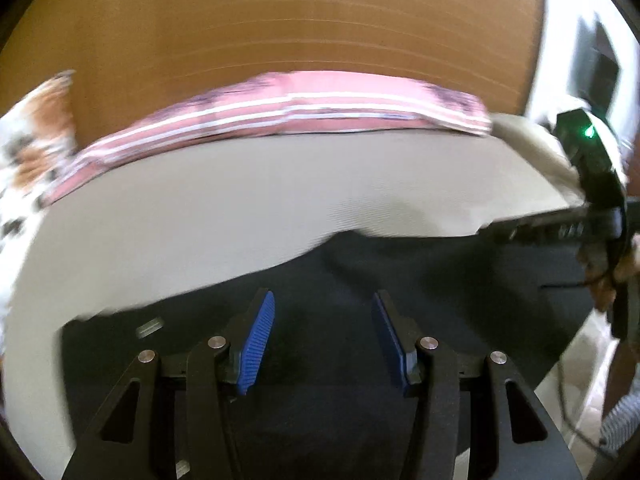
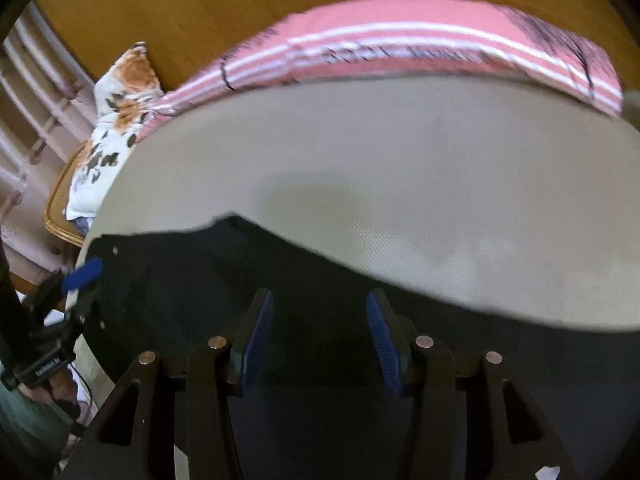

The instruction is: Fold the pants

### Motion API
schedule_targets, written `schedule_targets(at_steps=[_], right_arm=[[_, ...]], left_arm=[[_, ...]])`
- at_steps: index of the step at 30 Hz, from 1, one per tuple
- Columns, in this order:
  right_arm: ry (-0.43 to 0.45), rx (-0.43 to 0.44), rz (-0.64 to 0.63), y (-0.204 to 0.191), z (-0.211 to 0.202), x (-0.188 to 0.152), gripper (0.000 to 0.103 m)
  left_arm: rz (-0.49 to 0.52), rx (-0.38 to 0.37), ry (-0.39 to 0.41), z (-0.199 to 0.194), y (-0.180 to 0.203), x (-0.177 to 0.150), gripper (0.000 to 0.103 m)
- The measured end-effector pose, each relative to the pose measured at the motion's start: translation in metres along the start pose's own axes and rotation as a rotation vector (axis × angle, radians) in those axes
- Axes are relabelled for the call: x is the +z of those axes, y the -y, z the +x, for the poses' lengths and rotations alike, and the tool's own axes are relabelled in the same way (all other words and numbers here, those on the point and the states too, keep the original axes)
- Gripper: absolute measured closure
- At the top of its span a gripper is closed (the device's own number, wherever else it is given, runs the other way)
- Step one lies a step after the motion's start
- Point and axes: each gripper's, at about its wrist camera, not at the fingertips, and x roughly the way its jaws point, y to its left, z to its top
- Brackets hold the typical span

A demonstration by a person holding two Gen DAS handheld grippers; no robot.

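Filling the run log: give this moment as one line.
left gripper open | right gripper open | dark pants flat on beige sheet | ungrasped

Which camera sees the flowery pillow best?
The right wrist view: the flowery pillow shows nearly whole there, with orange flowers, beside the pink striped blanket. The left wrist view catches only a blurred part of it at the left edge.
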Motion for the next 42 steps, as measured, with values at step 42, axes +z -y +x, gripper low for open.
schedule_targets(at_steps=[42], right_arm=[[0.283,-0.059,0.701,0.197,-0.168,-0.191,0.047]], left_arm=[[-0.03,-0.089,-0.152,0.031,0.094,-0.03,0.046]])
